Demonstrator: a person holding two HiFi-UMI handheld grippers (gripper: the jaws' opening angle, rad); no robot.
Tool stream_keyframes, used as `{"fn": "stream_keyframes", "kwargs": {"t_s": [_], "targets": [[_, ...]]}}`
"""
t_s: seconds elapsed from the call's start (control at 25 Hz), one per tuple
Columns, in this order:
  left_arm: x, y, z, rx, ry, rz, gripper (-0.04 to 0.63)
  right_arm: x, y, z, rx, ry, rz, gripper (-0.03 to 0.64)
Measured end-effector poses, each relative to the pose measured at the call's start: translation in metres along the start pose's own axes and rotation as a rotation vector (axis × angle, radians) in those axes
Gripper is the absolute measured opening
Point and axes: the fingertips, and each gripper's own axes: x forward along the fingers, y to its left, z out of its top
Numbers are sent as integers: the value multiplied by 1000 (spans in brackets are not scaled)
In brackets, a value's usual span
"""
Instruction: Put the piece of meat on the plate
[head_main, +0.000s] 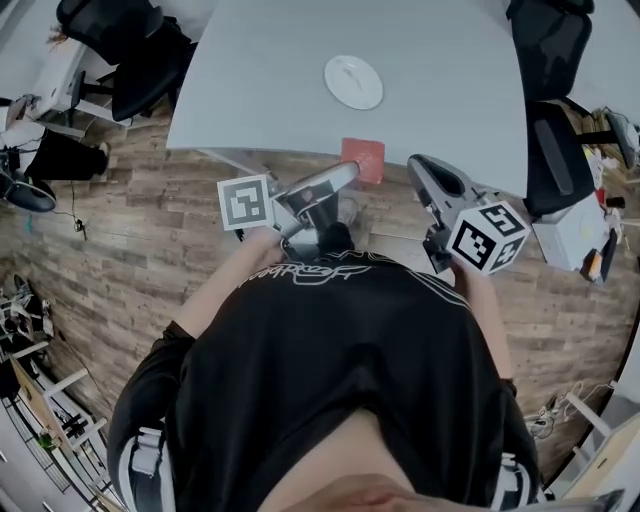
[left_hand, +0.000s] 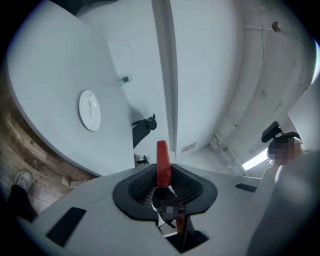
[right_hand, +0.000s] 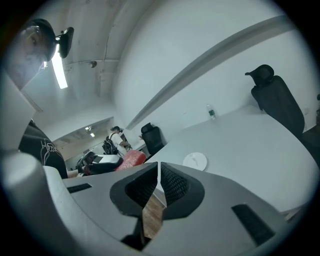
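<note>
A flat red piece of meat (head_main: 362, 160) hangs in the air over the near edge of the white table (head_main: 260, 90). My left gripper (head_main: 350, 172) is shut on it. In the left gripper view the meat (left_hand: 163, 162) stands edge-on between the pads. The white plate (head_main: 353, 81) lies bare on the table, beyond the meat. It also shows in the left gripper view (left_hand: 90, 110) and the right gripper view (right_hand: 195, 161). My right gripper (head_main: 425, 172) hovers beside the meat, its jaws together with nothing between them (right_hand: 158, 182). From the right gripper view the meat (right_hand: 131, 160) is seen at the left.
Black office chairs stand at the table's far left (head_main: 130, 50) and right (head_main: 550, 60). A small bottle (right_hand: 210, 113) stands at the far side of the table. Wooden floor (head_main: 130, 230) lies below both grippers. Desks and clutter line the room's edges.
</note>
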Motion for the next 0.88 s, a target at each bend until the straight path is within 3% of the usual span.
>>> {"fn": "stream_keyframes", "kwargs": {"t_s": [0.56,0.88], "targets": [[40,89,158,-74,59,50,89,134,-88,49,90,54,-97,20],[48,117,169,-72,107,80,89,148,-103,49,105,61,-145,20]]}}
